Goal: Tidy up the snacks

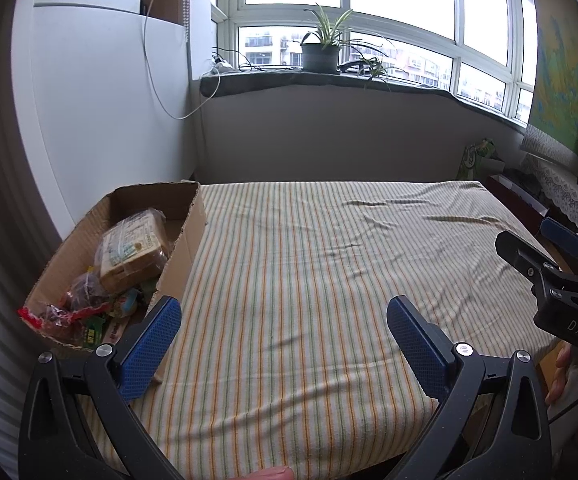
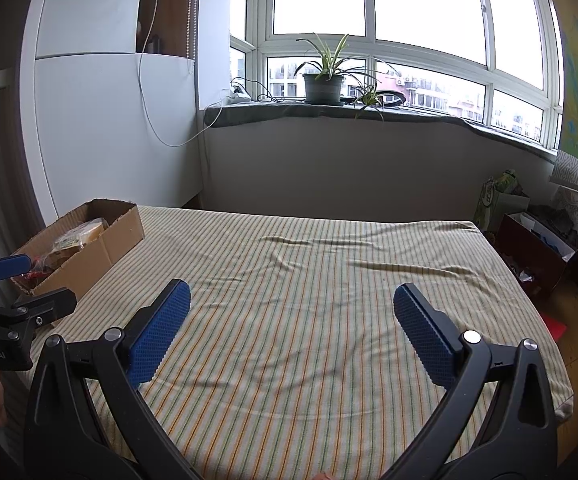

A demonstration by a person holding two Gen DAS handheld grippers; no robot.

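Note:
A brown cardboard box stands at the left edge of the striped table cloth. In it lie a clear bag of bread and several coloured snack packets. The box also shows in the right wrist view. My left gripper is open and empty, just right of the box's near corner. My right gripper is open and empty above the cloth. The right gripper shows at the right edge of the left wrist view. The left gripper shows at the left edge of the right wrist view.
A potted plant and cables sit on the window sill behind the table. A white cabinet stands at the left. Bags and a dark red box are on the floor at the right.

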